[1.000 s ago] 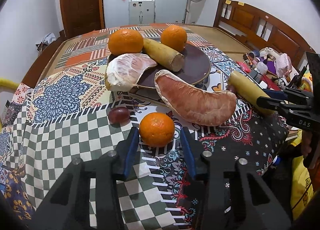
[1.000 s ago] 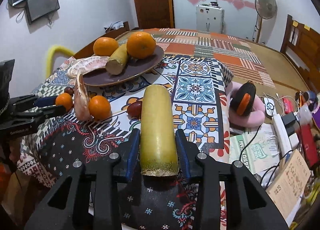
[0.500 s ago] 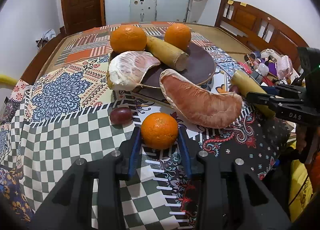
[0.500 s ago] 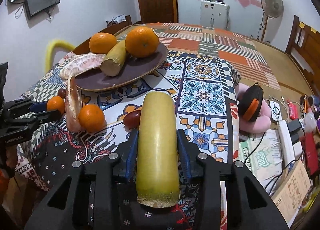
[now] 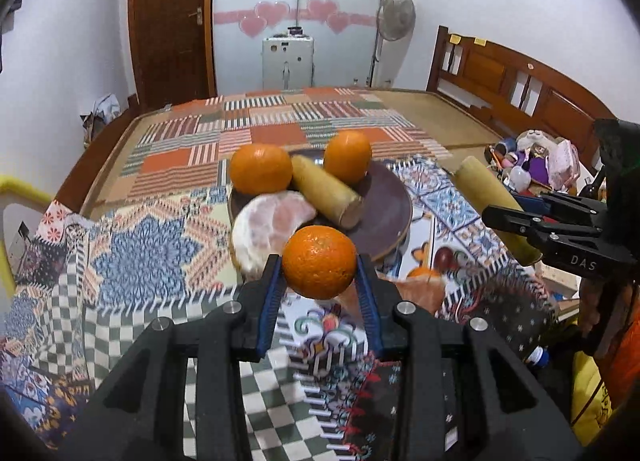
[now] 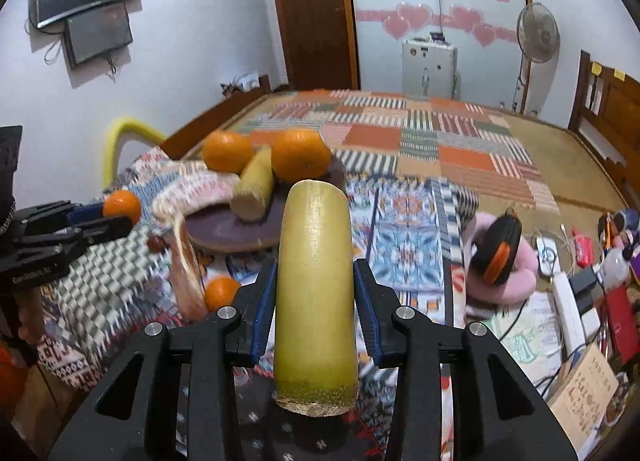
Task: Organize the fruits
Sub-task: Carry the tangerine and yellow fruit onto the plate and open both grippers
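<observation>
Left gripper [image 5: 320,281] clamps an orange [image 5: 319,262] — right gripper [image 6: 315,293] clamps a sugarcane piece [image 6: 315,293].

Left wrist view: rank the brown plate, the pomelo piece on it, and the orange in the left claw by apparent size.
1. Brown plate.
2 and 3. Pomelo piece and held orange look alike; the orange is nearer the camera, so their order is unsure.

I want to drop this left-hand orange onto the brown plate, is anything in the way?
Partly. The pomelo segment overhangs the near rim of the brown plate, directly beyond the orange in the left gripper; bare plate shows to the right.
</observation>
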The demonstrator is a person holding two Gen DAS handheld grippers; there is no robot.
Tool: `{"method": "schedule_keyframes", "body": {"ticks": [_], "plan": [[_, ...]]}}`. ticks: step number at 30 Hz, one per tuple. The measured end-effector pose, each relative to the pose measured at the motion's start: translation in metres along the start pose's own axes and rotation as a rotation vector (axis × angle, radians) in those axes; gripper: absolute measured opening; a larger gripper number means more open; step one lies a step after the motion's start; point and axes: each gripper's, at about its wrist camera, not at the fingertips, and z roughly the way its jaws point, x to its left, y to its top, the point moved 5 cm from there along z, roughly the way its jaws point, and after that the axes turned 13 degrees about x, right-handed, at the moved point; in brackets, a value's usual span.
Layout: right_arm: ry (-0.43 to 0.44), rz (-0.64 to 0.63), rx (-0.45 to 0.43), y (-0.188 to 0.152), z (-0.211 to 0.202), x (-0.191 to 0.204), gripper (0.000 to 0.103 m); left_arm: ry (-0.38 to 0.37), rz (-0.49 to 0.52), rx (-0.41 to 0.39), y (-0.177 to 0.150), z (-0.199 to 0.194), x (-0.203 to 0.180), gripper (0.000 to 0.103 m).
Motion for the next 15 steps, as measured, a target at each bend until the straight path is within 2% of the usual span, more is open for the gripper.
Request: {"method": "schedule_keyframes", "body": {"ticks": [9, 15], "plan": [[0.016, -0.014, -0.061, 0.034, 0.002, 0.008, 0.035, 0.001, -0.005, -0.037, 0.030, 0.002, 0.003, 0.036], [0.030, -0.025, -0.069, 0.054, 0.017, 0.014, 0.035, 0.007, -0.012, -0.020, 0.045, 0.019, 0.008, 0.036]]}}
